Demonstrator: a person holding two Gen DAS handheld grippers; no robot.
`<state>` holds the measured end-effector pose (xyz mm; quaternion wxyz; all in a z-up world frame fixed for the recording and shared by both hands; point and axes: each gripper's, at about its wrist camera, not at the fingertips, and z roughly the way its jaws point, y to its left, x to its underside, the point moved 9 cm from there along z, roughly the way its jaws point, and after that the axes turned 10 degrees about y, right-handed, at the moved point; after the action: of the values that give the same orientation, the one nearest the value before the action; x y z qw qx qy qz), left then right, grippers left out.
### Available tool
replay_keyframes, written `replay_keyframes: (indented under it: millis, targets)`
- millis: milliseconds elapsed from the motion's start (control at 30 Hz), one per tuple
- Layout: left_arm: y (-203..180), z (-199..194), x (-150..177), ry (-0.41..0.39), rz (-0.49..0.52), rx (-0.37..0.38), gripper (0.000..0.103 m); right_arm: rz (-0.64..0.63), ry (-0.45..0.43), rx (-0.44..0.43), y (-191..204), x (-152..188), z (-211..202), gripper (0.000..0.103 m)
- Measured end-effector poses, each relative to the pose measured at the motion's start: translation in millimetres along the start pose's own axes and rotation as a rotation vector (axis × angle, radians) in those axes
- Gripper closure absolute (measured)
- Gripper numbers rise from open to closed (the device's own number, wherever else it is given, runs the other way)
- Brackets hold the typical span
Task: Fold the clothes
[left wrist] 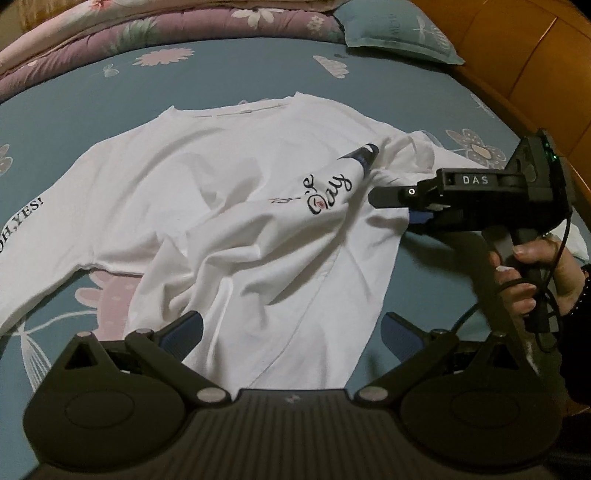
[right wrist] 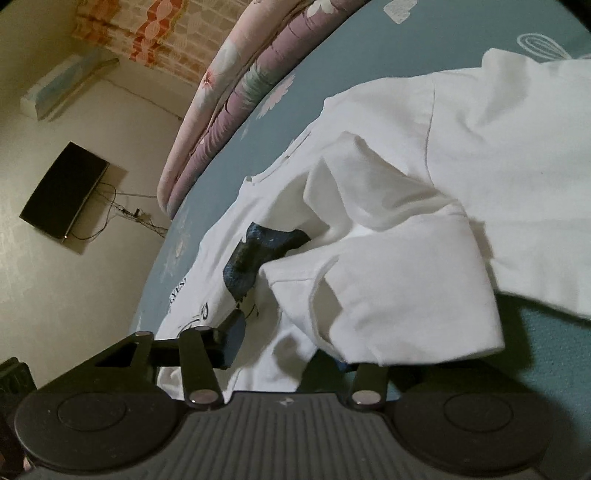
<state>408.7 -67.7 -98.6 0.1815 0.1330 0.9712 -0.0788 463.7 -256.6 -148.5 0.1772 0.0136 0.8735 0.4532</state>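
Observation:
A white long-sleeved shirt [left wrist: 207, 177] lies spread on the blue floral bed sheet [left wrist: 258, 70], with black script print and a dark blue patch [left wrist: 364, 155] near its middle. Its right side is bunched and lifted. My left gripper [left wrist: 293, 332] is open at the shirt's near hem, one finger on each side of the cloth. My right gripper [left wrist: 384, 206], held by a hand [left wrist: 535, 273], is shut on the shirt's right edge. In the right wrist view the white shirt [right wrist: 406, 288] drapes over my right gripper [right wrist: 291, 354] and hides one finger.
A folded purple floral quilt [left wrist: 147, 26] and a blue pillow [left wrist: 399, 33] lie at the far side of the bed. A wooden bed frame [left wrist: 517, 55] runs along the right. A dark screen [right wrist: 62, 192] hangs on the wall.

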Motion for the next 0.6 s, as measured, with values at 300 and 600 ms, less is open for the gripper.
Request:
replay_keyframes:
  millis: [300, 600]
  targets:
    - [3, -13, 19, -0.037, 0.054, -0.069, 0.002, 0.045, -0.019, 0.032, -12, 1, 0, 0.092]
    - [16, -23, 61, -0.022, 0.068, -0.130, 0.002, 0.074, -0.055, 0.029, 6, 29, -24, 0.096]
